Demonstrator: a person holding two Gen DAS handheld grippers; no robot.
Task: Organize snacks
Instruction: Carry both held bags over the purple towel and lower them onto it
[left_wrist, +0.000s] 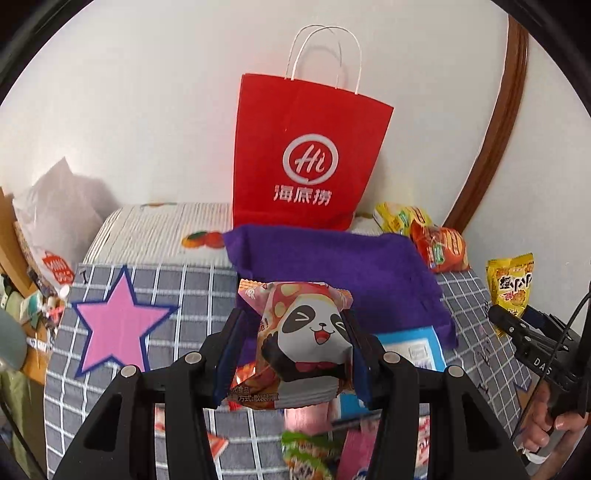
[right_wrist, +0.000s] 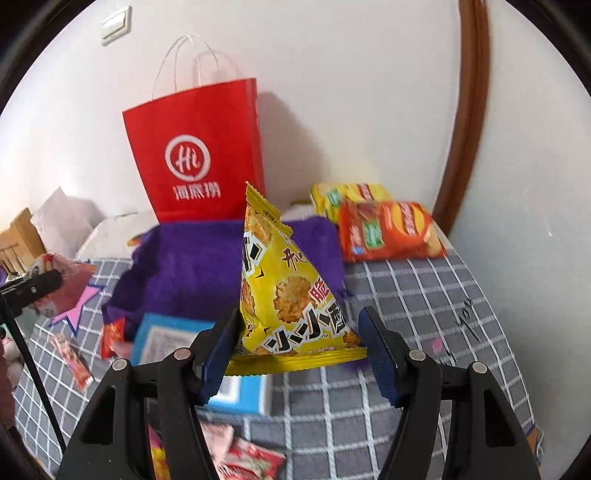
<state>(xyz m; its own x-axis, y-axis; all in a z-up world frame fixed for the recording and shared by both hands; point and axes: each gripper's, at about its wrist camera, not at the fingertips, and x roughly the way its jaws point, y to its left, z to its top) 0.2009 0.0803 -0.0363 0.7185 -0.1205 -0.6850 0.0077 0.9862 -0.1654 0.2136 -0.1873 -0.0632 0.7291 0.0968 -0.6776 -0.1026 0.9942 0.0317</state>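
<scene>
Looking out from the left wrist, the left tool holds a panda snack packet clamped between its two blue pads, lifted clear of the table, which wears a grey checked cloth. Behind the packet lies a purple cloth, and behind that a red paper bag stands upright against the white wall. A pink star is fixed to the checked cloth on the left. Yellow and orange crisp bags lie to the right of the purple cloth. A blue box shows just under the cloth's near edge, and more small packets lie blurred along the bottom. At the far right the other tool appears, held by a hand and carrying a yellow snack packet.

From the right wrist, the right tool carries that yellow snack packet, which stands up like a pyramid above the table. Its left pad presses the packet's side; the right pad seems to meet only the tip of the bottom seam, though the angle makes this hard to judge. The purple cloth and red paper bag sit behind, the crisp bags to the right. The blue box lies below the cloth. At the left edge the left tool shows with its pink packet.
</scene>
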